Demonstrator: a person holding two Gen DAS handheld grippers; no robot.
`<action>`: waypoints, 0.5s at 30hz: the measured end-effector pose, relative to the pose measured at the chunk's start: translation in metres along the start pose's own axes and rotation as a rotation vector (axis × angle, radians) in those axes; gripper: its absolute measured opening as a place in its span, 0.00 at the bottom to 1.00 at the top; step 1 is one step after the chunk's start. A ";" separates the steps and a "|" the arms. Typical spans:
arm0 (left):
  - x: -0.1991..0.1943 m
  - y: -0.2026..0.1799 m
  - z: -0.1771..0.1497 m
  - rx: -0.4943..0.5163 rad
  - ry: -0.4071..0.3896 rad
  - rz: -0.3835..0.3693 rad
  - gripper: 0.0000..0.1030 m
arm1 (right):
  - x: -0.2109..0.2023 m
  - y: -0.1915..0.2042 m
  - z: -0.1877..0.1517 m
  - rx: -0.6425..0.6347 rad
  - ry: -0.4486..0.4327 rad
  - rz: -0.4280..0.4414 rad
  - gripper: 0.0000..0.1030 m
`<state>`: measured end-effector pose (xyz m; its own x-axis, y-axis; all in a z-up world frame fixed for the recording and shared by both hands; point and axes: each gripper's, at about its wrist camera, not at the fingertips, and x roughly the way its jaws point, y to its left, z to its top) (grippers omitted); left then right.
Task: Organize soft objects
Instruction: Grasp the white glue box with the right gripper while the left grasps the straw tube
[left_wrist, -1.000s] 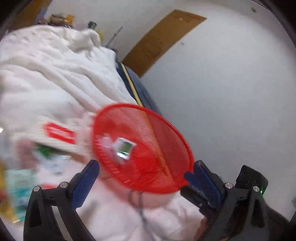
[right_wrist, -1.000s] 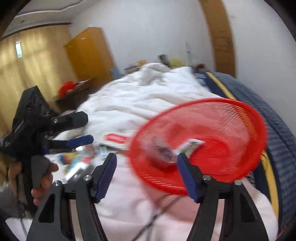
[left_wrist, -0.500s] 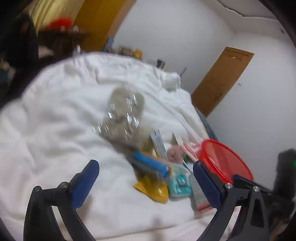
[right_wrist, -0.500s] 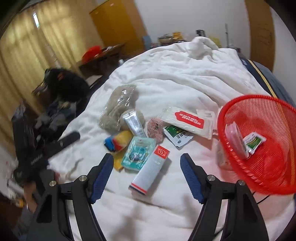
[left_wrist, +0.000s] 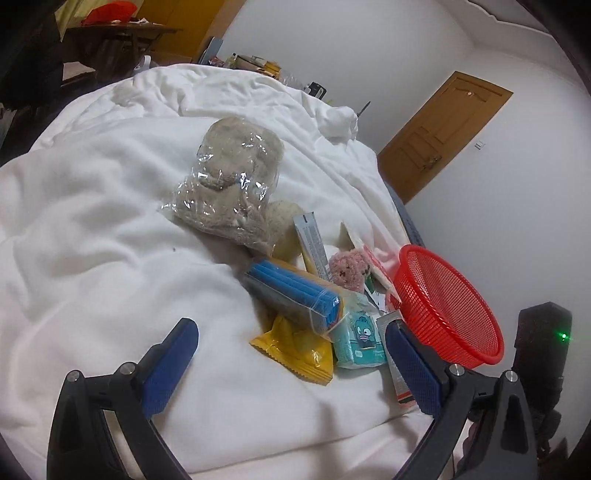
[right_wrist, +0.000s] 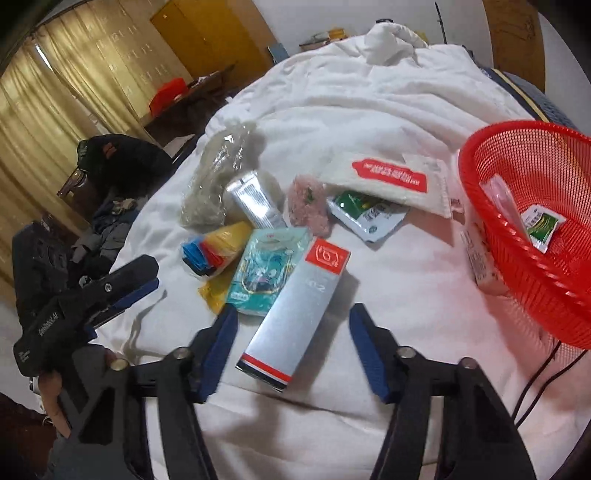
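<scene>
A pile of soft items lies on the white duvet (left_wrist: 92, 229): a grey plush in clear wrap (left_wrist: 229, 181) (right_wrist: 218, 177), a pink fluffy ball (left_wrist: 349, 271) (right_wrist: 308, 205), a blue sponge pack (left_wrist: 295, 295) (right_wrist: 203, 253), a yellow packet (left_wrist: 295, 347), a teal tissue pack (left_wrist: 360, 338) (right_wrist: 267, 271) and a silver box (right_wrist: 295, 310). The red mesh basket (left_wrist: 443, 310) (right_wrist: 532, 229) at the right holds two small packets. My left gripper (left_wrist: 291, 365) is open and empty just before the pile. My right gripper (right_wrist: 291, 328) is open, its fingers either side of the silver box.
A white pouch with a red label (right_wrist: 391, 177) and a green sachet (right_wrist: 365, 214) lie by the basket. A black cable (right_wrist: 535, 384) runs under the basket. A wooden door (left_wrist: 439, 136), a desk (left_wrist: 110, 37) and curtains (right_wrist: 55, 92) ring the bed.
Both cameras have swung away from the red basket to the pile of items on the bed. Both grippers have come closer to the pile and stay open.
</scene>
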<state>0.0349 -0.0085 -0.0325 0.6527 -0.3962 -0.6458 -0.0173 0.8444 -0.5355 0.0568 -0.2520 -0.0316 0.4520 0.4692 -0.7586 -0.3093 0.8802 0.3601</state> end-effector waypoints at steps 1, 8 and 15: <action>0.001 0.000 0.000 0.000 0.003 0.001 0.99 | 0.003 0.000 -0.001 0.005 0.006 -0.004 0.52; 0.010 -0.006 0.007 -0.026 0.040 -0.020 0.99 | 0.013 -0.006 -0.009 0.021 0.040 0.029 0.34; 0.042 -0.033 0.029 -0.018 0.136 0.050 0.99 | 0.004 -0.004 -0.019 -0.015 0.006 0.004 0.33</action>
<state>0.0847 -0.0431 -0.0263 0.5421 -0.4004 -0.7388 -0.0612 0.8580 -0.5099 0.0441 -0.2546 -0.0464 0.4457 0.4725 -0.7603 -0.3234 0.8770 0.3555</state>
